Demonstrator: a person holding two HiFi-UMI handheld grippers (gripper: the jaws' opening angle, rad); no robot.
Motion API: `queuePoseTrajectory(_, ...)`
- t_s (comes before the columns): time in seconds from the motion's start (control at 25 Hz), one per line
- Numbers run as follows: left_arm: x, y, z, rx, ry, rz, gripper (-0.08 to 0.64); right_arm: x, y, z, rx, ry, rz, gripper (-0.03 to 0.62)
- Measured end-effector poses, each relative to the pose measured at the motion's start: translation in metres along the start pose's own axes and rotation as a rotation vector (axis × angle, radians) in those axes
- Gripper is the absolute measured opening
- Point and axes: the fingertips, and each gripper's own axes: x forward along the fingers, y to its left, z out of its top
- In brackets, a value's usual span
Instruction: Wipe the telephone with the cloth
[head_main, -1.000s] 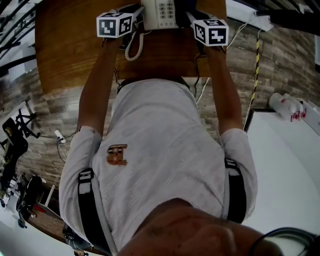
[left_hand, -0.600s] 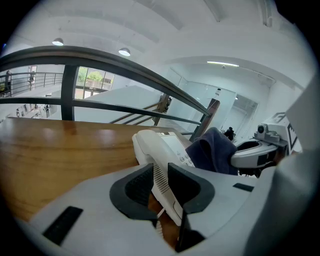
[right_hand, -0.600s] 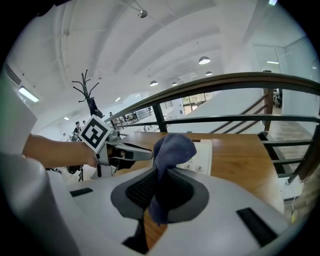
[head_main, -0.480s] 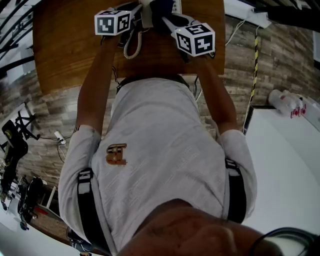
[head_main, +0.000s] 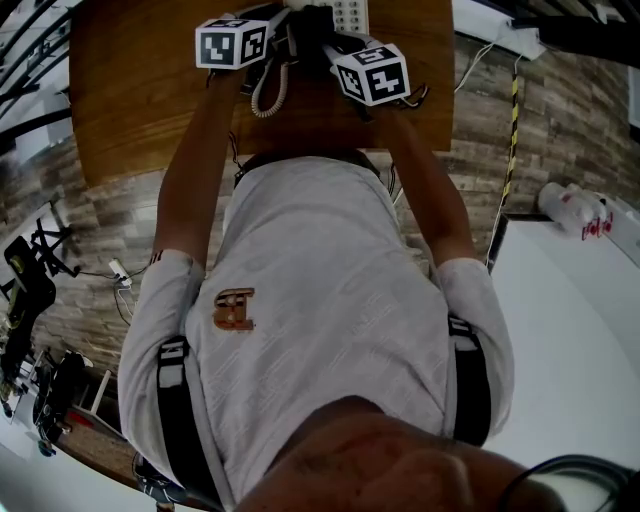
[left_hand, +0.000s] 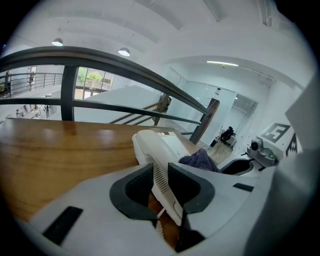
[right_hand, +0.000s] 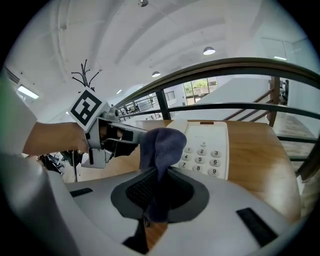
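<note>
The white telephone (right_hand: 206, 148) sits at the far edge of the wooden table (head_main: 140, 90), keypad facing up. Its handset (left_hand: 152, 147) lies along the phone's left side, and my left gripper (left_hand: 161, 187) is shut on the near end of it. My right gripper (right_hand: 159, 192) is shut on a dark blue cloth (right_hand: 161, 144), which stands up from the jaws over the phone's left part, beside the keypad. In the head view the cloth (head_main: 312, 24) shows between the left gripper (head_main: 250, 42) and the right gripper (head_main: 362, 68). The coiled cord (head_main: 268, 95) hangs toward me.
A dark railing (right_hand: 235, 67) runs just behind the table's far edge. Brick-patterned floor (head_main: 480, 130) lies below, and a white surface (head_main: 570, 320) with bottles (head_main: 575, 212) stands to my right. The person's torso fills the head view's middle.
My right gripper has swung left with the cloth, from the phone's right side to over its left part near the handset. The left gripper has hardly moved.
</note>
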Motion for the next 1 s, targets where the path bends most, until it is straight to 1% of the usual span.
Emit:
queuePoseTrajectory(0.2, -0.001, -0.002, -0.002, 0.002, 0.001, -0.008, 0.104, -0.005, -0.023, -0.010, -0.007, 0.020, -0.060, 0.060)
queuePoseTrajectory(0.36, 0.000, -0.002, -0.003, 0.003, 0.003, -0.012, 0.104, -0.010, -0.044, -0.019, 0.008, 0.033, -0.114, 0.060)
queuePoseTrajectory(0.52, -0.002, 0.001, 0.001, 0.015, -0.006, 0.004, 0.104, -0.019, -0.063, -0.024, 0.020, 0.041, -0.162, 0.060)
queuePoseTrajectory(0.64, -0.002, 0.000, 0.000, 0.015, -0.002, -0.004, 0.104, -0.030, -0.076, -0.028, 0.032, 0.041, -0.197, 0.060)
queuePoseTrajectory(0.84, -0.006, 0.001, 0.001, 0.025, -0.006, 0.007, 0.104, -0.048, -0.094, -0.034, 0.055, 0.039, -0.253, 0.060)
queuePoseTrajectory(1.0, -0.006, 0.001, 0.000, 0.038, 0.004, 0.012, 0.103, -0.062, -0.103, -0.037, 0.073, 0.026, -0.275, 0.060)
